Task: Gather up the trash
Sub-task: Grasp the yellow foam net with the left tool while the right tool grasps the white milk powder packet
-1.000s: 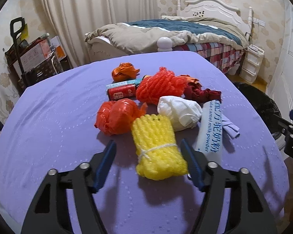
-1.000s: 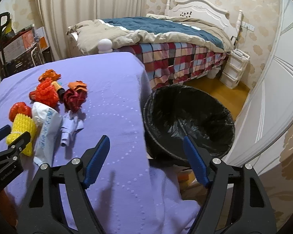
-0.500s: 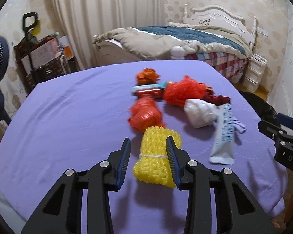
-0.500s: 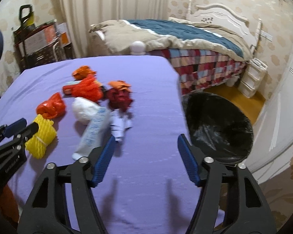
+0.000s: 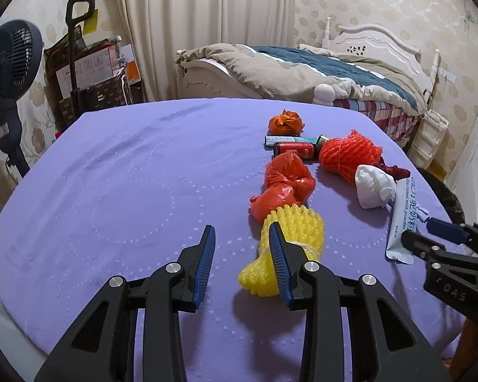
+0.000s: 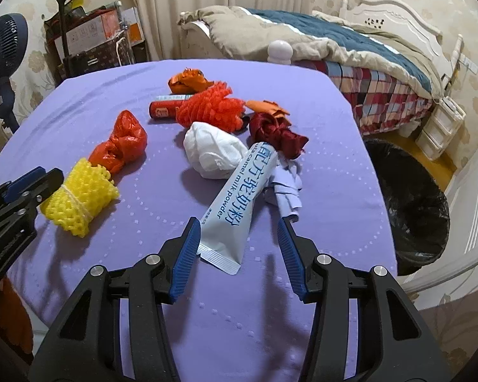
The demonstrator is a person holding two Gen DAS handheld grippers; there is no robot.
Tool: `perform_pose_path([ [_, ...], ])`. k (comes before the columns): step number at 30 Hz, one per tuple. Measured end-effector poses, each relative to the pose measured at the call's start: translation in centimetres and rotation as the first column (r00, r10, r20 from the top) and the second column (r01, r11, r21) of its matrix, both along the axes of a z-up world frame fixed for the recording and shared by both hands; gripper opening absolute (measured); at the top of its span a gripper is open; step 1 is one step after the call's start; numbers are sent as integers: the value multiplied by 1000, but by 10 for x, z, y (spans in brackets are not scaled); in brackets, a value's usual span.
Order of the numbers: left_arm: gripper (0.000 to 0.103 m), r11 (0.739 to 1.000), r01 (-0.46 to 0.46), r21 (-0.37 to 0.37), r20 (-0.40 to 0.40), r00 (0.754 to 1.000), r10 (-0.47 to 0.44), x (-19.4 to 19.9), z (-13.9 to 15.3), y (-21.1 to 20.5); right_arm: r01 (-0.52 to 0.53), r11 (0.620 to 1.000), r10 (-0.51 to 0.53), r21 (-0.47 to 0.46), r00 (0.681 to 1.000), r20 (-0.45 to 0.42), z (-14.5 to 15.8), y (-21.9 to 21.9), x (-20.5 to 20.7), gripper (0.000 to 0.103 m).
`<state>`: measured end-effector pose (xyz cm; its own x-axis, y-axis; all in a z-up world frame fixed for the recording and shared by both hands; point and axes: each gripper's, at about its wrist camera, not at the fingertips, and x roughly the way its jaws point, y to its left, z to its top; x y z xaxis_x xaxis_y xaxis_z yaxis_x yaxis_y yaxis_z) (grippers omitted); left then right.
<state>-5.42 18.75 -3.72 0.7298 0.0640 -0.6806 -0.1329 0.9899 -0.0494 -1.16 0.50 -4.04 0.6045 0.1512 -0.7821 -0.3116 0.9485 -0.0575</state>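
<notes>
Trash lies on the purple table [image 5: 127, 175]: a yellow foam net [image 5: 298, 245], a red plastic bag [image 5: 285, 181], an orange foam net [image 5: 350, 156], a white wad [image 5: 372, 184], a milk powder sachet [image 6: 242, 197], a red can [image 6: 162, 109]. My left gripper [image 5: 242, 251] is open and empty, left of the yellow net [image 6: 79, 194]; its right finger overlaps the net's left edge in view. My right gripper [image 6: 239, 248] is open, its fingers either side of the sachet's near end. A black-lined bin [image 6: 411, 197] stands right of the table.
A crumpled orange wrapper [image 5: 285, 122], a dark red wrapper [image 6: 275, 133] and folded purple paper [image 6: 286, 191] also lie on the table. A bed [image 5: 302, 70] stands behind, a fan [image 5: 6, 70] and a box-filled cart [image 5: 89, 79] at left, white drawers [image 6: 443, 127] at right.
My left gripper narrowed and shifted left off the yellow net. My right gripper swung left from the bin to the table and now straddles the sachet's near end.
</notes>
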Motion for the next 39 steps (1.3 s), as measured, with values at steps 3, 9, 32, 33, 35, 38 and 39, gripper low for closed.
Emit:
perform_pose_path([
  [3,41,1000,12,-24,6,1000,-11,0,0,2,7,1000,-7,1,1000,-10,-3,0,2,49],
  [9,63,999,22,-38,18,1000,-21,-2,2,2,16,1000,-15,20,999,-32,-8,2,8,49],
  [32,77,996,86,-2,-21,996,-86,-2,-4,-31,-13,998,14,65,1000,-6,5,-14,-10,24],
  [33,77,996,86,4,-30,996,-86,-1,-7,-32,-13,998,14,68,1000,-5,5,-16,-11,23],
  [35,72,996,85,10,-49,995,-85,1,-12,-34,-13,997,13,72,1000,-1,6,-19,-13,23],
  [38,57,996,86,9,-85,993,-85,4,-21,-36,-15,997,15,77,1000,2,7,-21,-15,23],
  [39,54,996,91,4,-92,992,-90,4,-24,-36,-16,997,16,78,1000,2,7,-22,-16,22],
])
